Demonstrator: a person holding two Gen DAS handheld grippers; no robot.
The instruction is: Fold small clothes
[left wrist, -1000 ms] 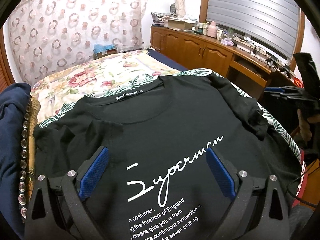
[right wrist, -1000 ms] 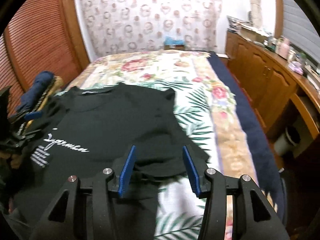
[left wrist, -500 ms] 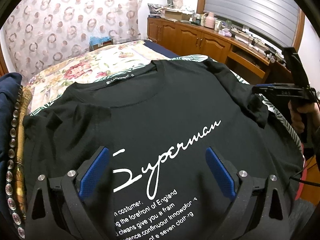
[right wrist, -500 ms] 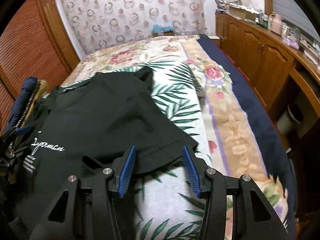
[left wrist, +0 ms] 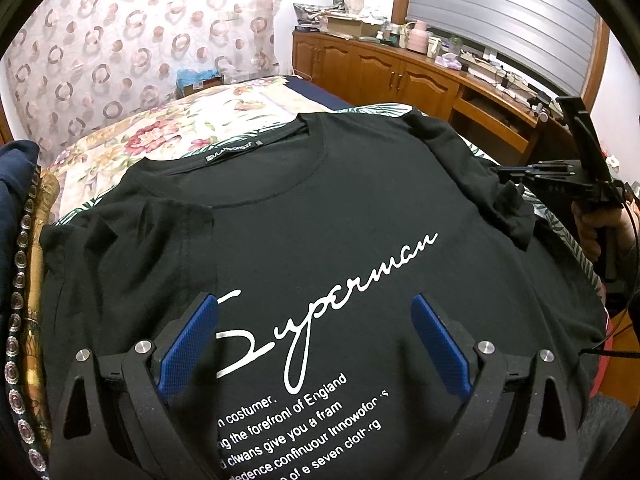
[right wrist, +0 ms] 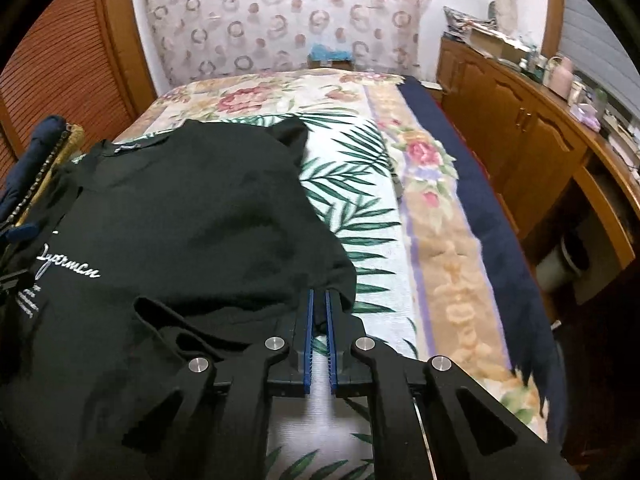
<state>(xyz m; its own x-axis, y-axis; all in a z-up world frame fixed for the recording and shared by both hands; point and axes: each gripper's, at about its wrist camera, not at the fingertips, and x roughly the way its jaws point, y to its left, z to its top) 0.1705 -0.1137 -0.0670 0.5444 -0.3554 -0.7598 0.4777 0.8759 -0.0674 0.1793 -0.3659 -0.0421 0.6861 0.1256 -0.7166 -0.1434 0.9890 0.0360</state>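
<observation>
On the flowered bed [right wrist: 436,216], the black T-shirt [left wrist: 304,216] filled the frame's centre. The right claw [right wrist: 319,308], spread moments before, had pinched its sleeve [right wrist: 328,280], ready to fold; the left claw [left wrist: 316,344] stayed spread.

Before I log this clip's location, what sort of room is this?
Likely a home bedroom: a bed with a floral quilt, wooden cabinets along the wall, and a black printed T-shirt spread on it.
</observation>
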